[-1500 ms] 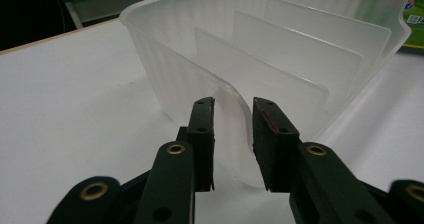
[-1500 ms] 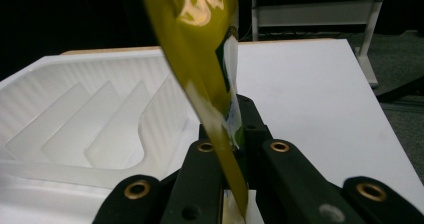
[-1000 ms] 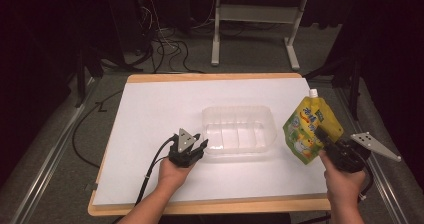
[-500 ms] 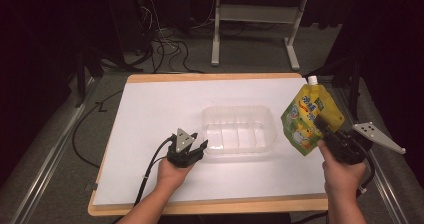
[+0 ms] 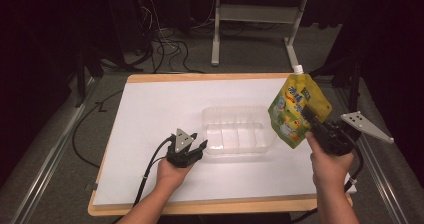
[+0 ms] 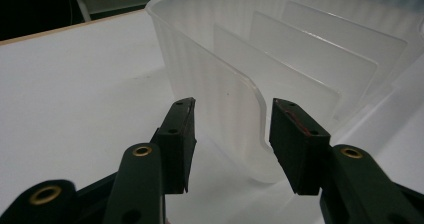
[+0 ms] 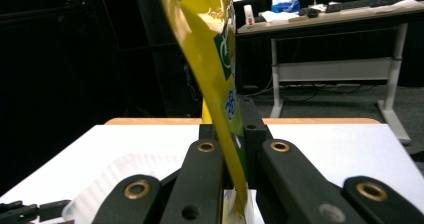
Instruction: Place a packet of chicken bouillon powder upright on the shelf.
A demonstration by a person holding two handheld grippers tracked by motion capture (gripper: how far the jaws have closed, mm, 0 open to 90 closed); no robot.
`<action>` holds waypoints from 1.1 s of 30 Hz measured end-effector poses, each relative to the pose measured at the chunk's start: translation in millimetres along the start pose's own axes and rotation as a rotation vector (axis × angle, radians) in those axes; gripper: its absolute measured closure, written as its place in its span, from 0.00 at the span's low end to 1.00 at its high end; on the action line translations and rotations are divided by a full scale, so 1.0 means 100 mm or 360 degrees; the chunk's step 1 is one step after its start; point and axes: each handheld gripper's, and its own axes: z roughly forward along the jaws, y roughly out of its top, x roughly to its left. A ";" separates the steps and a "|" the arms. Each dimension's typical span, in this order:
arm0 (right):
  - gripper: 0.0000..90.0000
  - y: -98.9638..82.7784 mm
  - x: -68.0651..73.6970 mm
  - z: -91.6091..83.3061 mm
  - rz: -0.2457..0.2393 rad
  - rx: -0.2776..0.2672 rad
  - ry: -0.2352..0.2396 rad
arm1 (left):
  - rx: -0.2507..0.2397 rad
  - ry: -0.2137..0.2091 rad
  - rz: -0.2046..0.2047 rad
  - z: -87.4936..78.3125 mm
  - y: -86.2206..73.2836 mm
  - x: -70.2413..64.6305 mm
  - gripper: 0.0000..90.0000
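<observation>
Right gripper (image 5: 311, 120), at four o'clock on the white table (image 5: 150, 114) in the high view, clamped on a yellow-green spouted drink pouch (image 5: 296, 109). Pouch held in the air off the three o'clock end of the clear plastic divided tray (image 5: 239, 132), tilted, its white cap (image 5: 299, 69) toward twelve o'clock and above the table's far edge. In the right gripper view, jaws pressed flat against both faces of the pouch (image 7: 215, 59), pinching its lower part; pouch rising from six toward eleven o'clock, tray (image 7: 125, 171) lying at seven o'clock below.

Left gripper (image 5: 192, 149), at seven o'clock from the tray in the high view, resting low at the tray's near left corner, hand (image 5: 172, 171) behind it. Jaws parted, having just been opening, and set astride the tray's corner wall. In the left gripper view, the rounded corner of the tray wall (image 6: 250, 114) standing between the two black pads (image 6: 182, 134), a clear gap showing on the left side; on the right, too close to tell whether pad and plastic touch. No squeeze visible on the wall.

Tray upright on the white surface near the middle, slightly toward four o'clock, thin dividers (image 6: 310, 64) splitting it into narrow compartments, nothing visible inside. Grey three-cornered plate (image 5: 365, 126) jutting from the right gripper toward three o'clock.
</observation>
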 end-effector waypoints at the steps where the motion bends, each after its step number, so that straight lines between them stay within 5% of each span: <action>1: 1.00 0.00 0.03 0.02 -0.0004 0.0000 0.0001 | 0.0001 -0.0009 -0.0004 -0.01 0.00 0.00 0.59; 14: 1.00 -0.09 0.30 0.34 -0.0021 0.0033 0.0038 | 0.0013 -0.0054 0.0005 0.01 -0.01 -0.03 0.52; 33: 1.00 -0.31 0.51 0.77 -0.0009 0.0090 0.0024 | 0.0040 -0.0004 -0.0016 0.13 -0.04 -0.02 0.57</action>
